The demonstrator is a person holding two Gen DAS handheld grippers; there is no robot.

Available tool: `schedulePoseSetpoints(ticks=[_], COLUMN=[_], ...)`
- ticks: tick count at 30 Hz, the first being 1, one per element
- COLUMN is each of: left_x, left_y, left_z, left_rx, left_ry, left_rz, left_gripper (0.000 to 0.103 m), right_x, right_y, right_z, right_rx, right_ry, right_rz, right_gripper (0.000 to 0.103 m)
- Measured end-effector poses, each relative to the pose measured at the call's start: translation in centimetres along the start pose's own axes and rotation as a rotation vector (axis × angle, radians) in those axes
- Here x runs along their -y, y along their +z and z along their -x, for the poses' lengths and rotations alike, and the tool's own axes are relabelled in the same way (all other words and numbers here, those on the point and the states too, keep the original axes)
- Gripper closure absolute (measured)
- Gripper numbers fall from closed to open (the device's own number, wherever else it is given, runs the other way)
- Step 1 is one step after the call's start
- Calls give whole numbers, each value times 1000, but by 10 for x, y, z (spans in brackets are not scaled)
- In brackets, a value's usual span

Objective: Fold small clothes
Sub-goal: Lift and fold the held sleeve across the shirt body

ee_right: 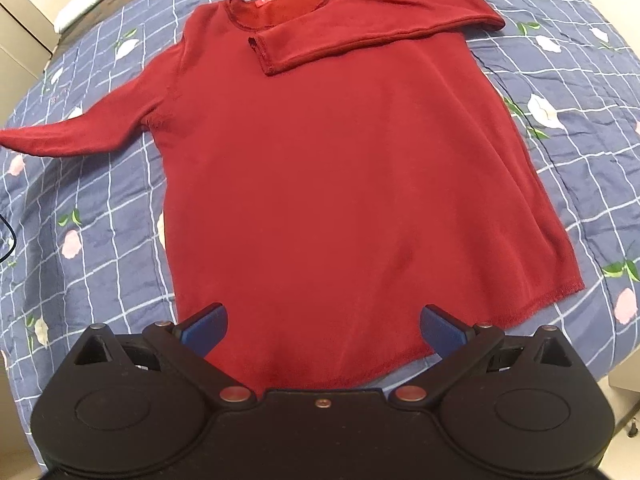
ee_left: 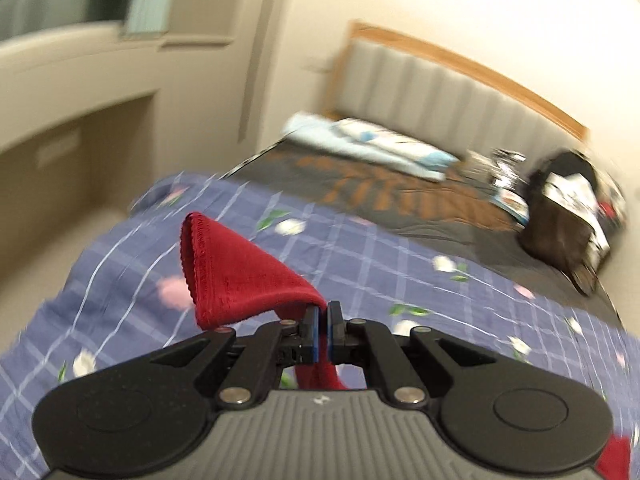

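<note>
The left hand-held gripper (ee_left: 323,334) pinches the red sweater's (ee_right: 340,168) cuff (ee_left: 240,272), lifted for folding inward; the right hand-held gripper (ee_right: 323,330) hovers wide open, empty, above the hem.

- Blue checked floral quilt (ee_left: 360,256): spread directly beneath and ahead of the tool.
- Padded headboard (ee_left: 440,84), wood-trimmed: far ahead, against wall.
- Pale folded bedding (ee_left: 372,148): ahead, just before headboard.
- Dark bag (ee_left: 568,216): ahead-right on grey sheet (ee_left: 420,216).
</note>
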State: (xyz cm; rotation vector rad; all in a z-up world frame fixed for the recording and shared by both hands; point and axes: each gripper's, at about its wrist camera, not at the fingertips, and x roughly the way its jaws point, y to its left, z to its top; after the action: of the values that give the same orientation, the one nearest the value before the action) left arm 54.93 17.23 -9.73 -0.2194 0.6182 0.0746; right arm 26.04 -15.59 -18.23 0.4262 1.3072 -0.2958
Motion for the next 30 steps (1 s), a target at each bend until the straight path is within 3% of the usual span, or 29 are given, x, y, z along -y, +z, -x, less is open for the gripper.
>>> schedulePoseSetpoints(ticks=[6, 10, 18, 26, 30], left_x=[101, 173, 285, 323, 328], left_y=[-9, -28, -105, -176, -194], left_z=[28, 34, 16, -1, -8], left_rx=[29, -1, -103, -240, -306], left_ry=[-83, -158, -228, -252, -267], left_rz=[-211, -294, -462, -565, -602], left_gripper=[100, 101, 101, 100, 99], right_x=[27, 55, 127, 186, 200], right_y=[8, 20, 46, 56, 61], right_z=[0, 5, 13, 7, 0], right_rx=[24, 54, 79, 52, 36], right_ry=[42, 40, -14, -56, -58], right_rz=[1, 8, -18, -52, -60], right_gripper=[1, 1, 1, 1, 1])
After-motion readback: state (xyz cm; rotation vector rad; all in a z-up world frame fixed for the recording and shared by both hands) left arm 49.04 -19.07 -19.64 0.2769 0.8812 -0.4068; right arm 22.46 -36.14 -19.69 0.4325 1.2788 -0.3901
